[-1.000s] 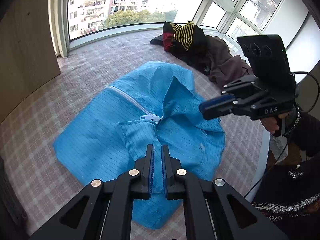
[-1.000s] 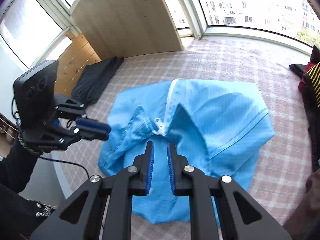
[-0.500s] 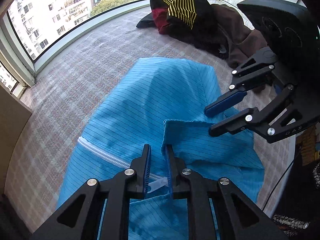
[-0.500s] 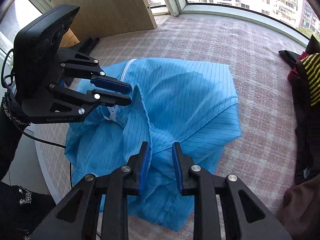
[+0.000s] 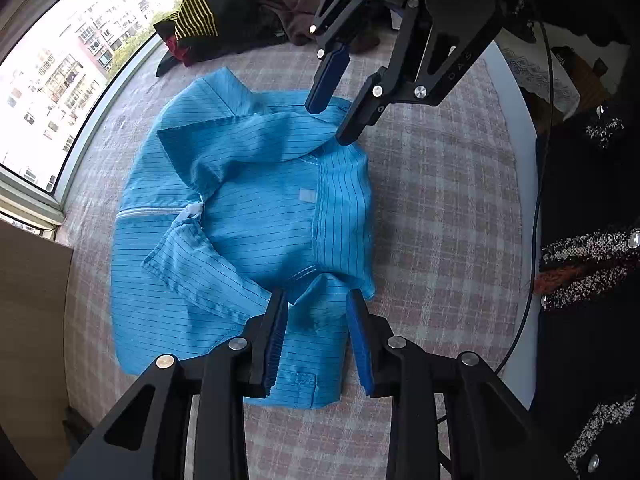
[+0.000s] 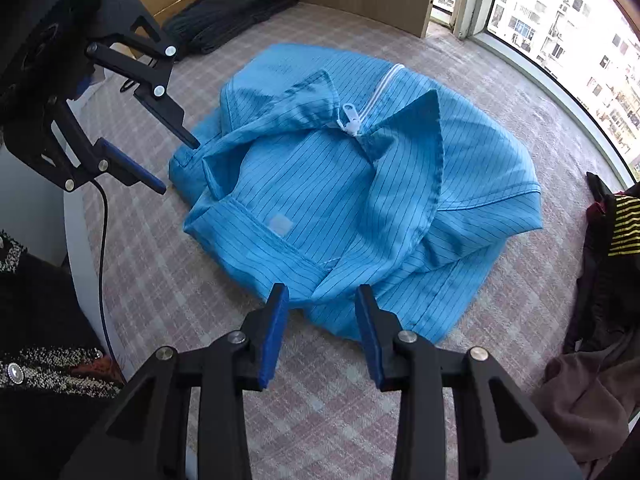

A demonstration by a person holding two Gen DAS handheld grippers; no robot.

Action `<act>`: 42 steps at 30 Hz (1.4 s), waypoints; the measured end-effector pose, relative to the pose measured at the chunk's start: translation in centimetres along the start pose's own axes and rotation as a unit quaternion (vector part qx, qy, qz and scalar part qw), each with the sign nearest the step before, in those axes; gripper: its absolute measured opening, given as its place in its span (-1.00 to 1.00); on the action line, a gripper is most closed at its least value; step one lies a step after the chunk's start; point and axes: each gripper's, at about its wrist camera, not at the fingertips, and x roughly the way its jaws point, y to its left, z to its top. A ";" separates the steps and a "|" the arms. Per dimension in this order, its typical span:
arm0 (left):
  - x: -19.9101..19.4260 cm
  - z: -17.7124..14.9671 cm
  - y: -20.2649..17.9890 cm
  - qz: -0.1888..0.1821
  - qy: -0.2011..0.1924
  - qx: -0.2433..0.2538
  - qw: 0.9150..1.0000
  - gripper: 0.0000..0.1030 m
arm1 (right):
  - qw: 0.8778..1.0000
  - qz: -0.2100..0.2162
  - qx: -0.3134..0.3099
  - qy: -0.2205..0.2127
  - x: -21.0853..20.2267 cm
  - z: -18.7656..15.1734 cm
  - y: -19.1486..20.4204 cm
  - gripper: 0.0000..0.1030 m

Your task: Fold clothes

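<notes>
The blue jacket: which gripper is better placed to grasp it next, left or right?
Left, probably. The left gripper has its open jaws astride a fold of the blue jacket; the right gripper, open too, reaches only the cloth's edge.

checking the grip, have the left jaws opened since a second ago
Yes. The left gripper now stands wide open over the blue shirt hem; earlier its jaws were nearly shut.

The right gripper (image 5: pixel 334 120) bears the letters "DAS" on its black frame; nothing else reads.
</notes>
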 end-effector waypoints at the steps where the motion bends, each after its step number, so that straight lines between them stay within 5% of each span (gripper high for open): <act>1: 0.2 0.3 -0.2 0.000 0.009 0.021 1.000 -0.42 | 1.000 0.007 -0.019 0.009 0.0 -0.1 0.2 -0.34; 4: 0.9 1.4 -0.4 -0.002 0.035 0.079 0.996 -0.34 | 0.995 0.019 -0.097 0.024 -0.4 0.0 1.3 -0.33; 10: 3.3 2.6 0.2 -0.081 0.093 0.150 0.981 -0.30 | 0.974 0.064 -0.208 0.059 1.1 2.3 1.8 -0.33; 15: 5.2 1.7 2.4 -0.110 0.114 0.129 0.979 -0.31 | 0.957 0.076 -0.262 0.097 3.3 2.6 2.2 -0.33; 22: 5.2 0.8 4.2 -0.124 0.108 0.103 0.981 -0.85 | 0.947 0.080 -0.281 0.132 4.6 2.8 1.6 -0.34; 25: 4.6 0.1 4.8 -0.118 0.109 0.099 0.982 -0.92 | 0.948 0.073 -0.282 0.129 4.4 3.5 1.5 -0.39; 30: 2.3 -2.6 4.9 -0.110 0.098 0.086 0.985 -0.94 | 0.950 0.068 -0.278 0.127 3.7 3.3 1.5 -0.45; 32: 1.7 -2.8 5.0 -0.107 0.096 0.080 0.986 -0.94 | 0.948 0.058 -0.293 0.113 3.0 3.4 2.2 -0.32; 42: -0.7 -4.6 5.9 -0.104 0.094 0.077 0.987 -0.94 | 0.926 0.034 -0.354 0.128 4.9 3.1 3.7 -0.19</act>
